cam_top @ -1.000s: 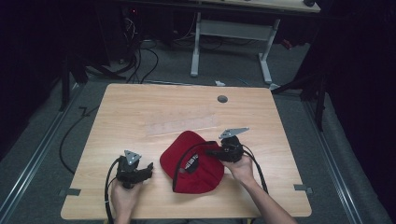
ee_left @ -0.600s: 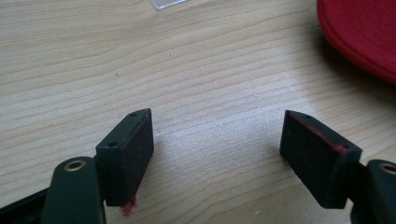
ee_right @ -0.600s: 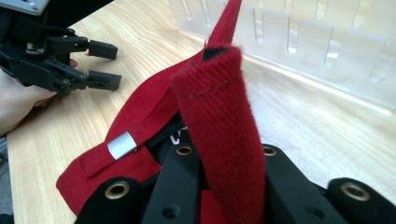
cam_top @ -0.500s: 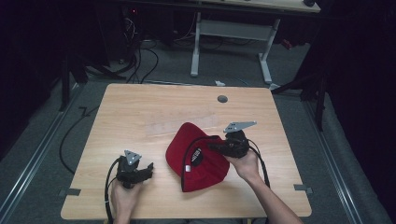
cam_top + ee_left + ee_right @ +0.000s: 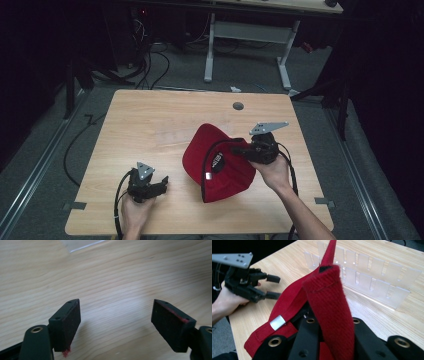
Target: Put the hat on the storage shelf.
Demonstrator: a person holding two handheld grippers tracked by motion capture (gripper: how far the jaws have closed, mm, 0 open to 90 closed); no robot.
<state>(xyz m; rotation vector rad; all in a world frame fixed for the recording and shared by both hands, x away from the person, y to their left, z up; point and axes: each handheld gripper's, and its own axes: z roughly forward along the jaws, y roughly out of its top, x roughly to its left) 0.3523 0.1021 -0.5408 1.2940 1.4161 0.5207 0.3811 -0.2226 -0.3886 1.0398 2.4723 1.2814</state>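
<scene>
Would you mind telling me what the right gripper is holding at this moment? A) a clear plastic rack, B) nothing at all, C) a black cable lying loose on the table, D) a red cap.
D: the right gripper is shut on the red cap, whose red fabric folds up between its jaws in the right gripper view.

Red cap [image 5: 216, 165] coarse woven cloth; table [image 5: 150, 125] matt wood.

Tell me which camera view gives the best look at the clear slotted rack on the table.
The right gripper view: the clear slotted rack stands upright behind the red cap, its slots plain. In the high view it is a faint glassy patch. The left gripper view catches one clear corner.
</scene>
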